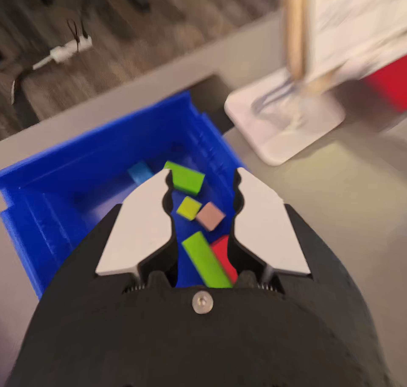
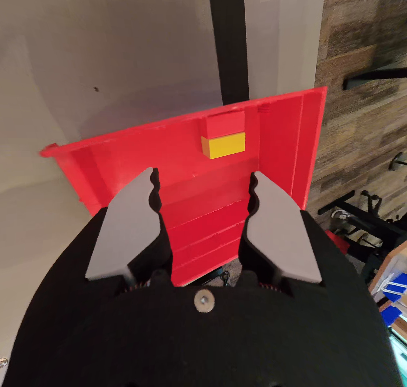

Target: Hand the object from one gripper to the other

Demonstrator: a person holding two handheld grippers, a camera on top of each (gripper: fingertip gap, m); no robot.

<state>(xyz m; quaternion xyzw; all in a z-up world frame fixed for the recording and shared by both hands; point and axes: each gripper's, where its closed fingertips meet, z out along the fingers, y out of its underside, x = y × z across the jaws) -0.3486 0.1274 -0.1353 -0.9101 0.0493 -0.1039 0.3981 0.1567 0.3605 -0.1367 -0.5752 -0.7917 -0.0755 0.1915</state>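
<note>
My left gripper [image 1: 202,172] is open above a blue bin [image 1: 77,167] and holds nothing. In the bin lie a green block [image 1: 187,179], a yellow-green cube [image 1: 189,208], a pink cube [image 1: 210,215], a long green block [image 1: 204,261], a red block [image 1: 223,253] and a light blue block [image 1: 139,172]. My right gripper [image 2: 202,171] is open and empty above a red bin [image 2: 154,156]. In the red bin a yellow block [image 2: 225,145] lies against a red block [image 2: 224,123] near the far wall.
A white stand base [image 1: 284,121] with a pole stands on the grey table right of the blue bin. A red bin's corner [image 1: 389,86] shows behind it. A black strip [image 2: 229,42] runs across the table beyond the red bin. The table edge and wood floor lie to the right. Tip to tip, the grippers are about 55 cm apart. The right gripper is farther from the yellow-green cube [image 1: 189,208], some 60 cm, than the left, some 11 cm. From my left tips it is roughly 11 cm to the green block [image 1: 187,179]; from my right, 55 cm.
</note>
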